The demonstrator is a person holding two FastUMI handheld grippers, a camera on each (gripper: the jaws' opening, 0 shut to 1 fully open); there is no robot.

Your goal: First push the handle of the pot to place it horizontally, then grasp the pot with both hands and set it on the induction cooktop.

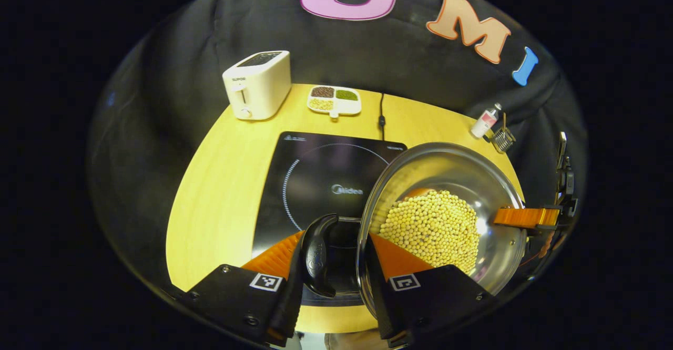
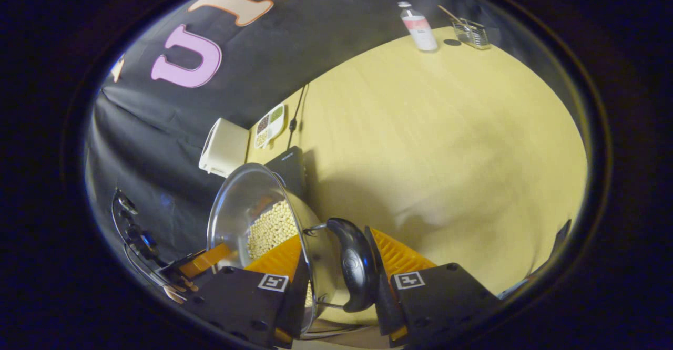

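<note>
A steel pot (image 1: 447,171) half full of soybeans (image 1: 431,229) hangs tilted over the right front part of the black induction cooktop (image 1: 315,182). My left gripper (image 1: 336,237) is shut on its near black side handle (image 1: 315,255), with one finger outside the handle and the other inside the rim. In the right gripper view, my right gripper (image 2: 334,237) is shut the same way on the opposite handle (image 2: 355,263) of the pot (image 2: 236,197). The right gripper (image 1: 526,217) also appears at the pot's far rim in the left gripper view.
On the yellow table (image 1: 221,192), a white toaster (image 1: 257,84) and a divided dish of beans (image 1: 334,100) stand behind the cooktop, with a black cable (image 1: 382,113). A small bottle (image 1: 485,121) and a wire holder (image 1: 503,140) sit at the far right corner.
</note>
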